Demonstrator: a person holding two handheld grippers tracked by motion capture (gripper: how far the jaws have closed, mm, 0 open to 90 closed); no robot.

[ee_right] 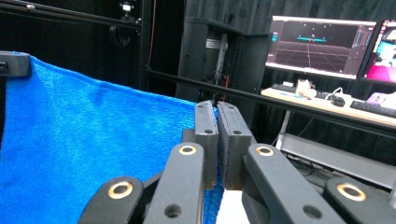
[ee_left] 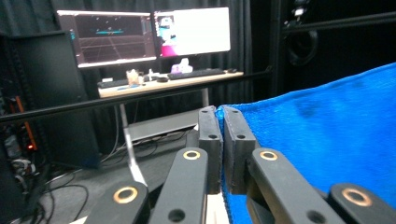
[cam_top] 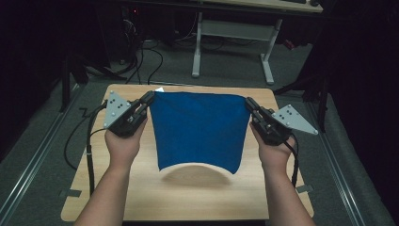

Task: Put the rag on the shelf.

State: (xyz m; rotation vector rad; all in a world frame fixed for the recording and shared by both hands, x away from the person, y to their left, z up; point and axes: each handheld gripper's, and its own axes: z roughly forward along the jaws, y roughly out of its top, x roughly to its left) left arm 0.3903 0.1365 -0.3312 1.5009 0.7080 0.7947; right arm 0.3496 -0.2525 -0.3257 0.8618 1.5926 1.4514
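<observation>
Aloft, blue cloth (cam_top: 198, 128) stretched between both — left gripper (cam_top: 149, 97) pinching one top corner, right gripper (cam_top: 248, 102) the other.

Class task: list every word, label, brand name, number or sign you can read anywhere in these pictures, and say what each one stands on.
No text can be read.
Blue cloth: no readable print; a small white tab at its top left corner is too small to read.
Monitors: graphics, any text too blurred.
Left gripper and right gripper: no readable markings.
</observation>
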